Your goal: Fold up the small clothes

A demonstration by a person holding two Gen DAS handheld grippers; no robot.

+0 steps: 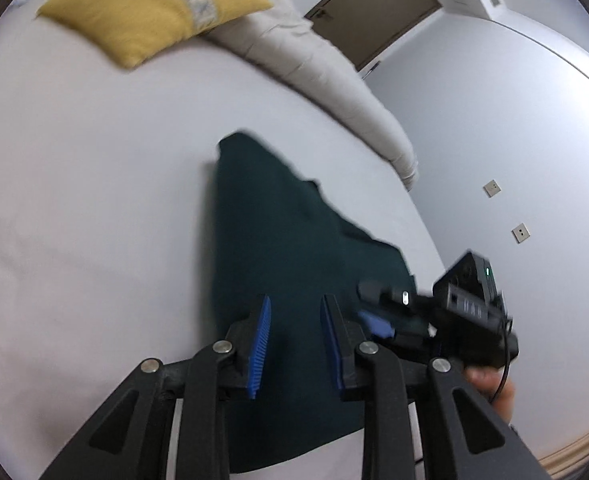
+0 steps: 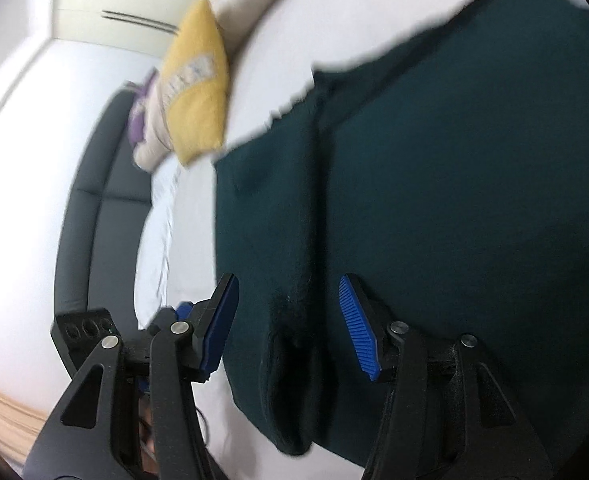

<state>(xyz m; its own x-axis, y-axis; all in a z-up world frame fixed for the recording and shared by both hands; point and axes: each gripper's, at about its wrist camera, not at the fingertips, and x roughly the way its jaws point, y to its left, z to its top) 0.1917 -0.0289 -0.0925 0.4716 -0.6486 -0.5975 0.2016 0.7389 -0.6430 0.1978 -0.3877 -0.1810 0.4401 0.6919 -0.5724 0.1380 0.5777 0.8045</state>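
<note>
A dark green garment (image 1: 278,248) is laid flat on the white bed sheet (image 1: 94,200), presumably so it can be folded on a broad soft surface. In the left wrist view it is seen straight ahead of the left gripper (image 1: 296,338) and running under it; its long axis is aligned roughly with the fingers, narrowing to a corner at the far end. The left gripper is held above the near part of the cloth with jaws apart, nothing between the blue pads (image 1: 260,344). The right gripper (image 2: 290,324) is likewise spread wide, empty, and poised over a lengthwise crease (image 2: 314,184) in the garment, likely lined up for a pinch there. In the right view the garment is spread ahead and to the right of the fingers, with a rolled near edge just below them. Contact with the cloth cannot be confirmed; both frames are blurred. A yellow pillow (image 1: 154,12) is seen well beyond the garment, by a beige duvet (image 1: 326,80).
</note>
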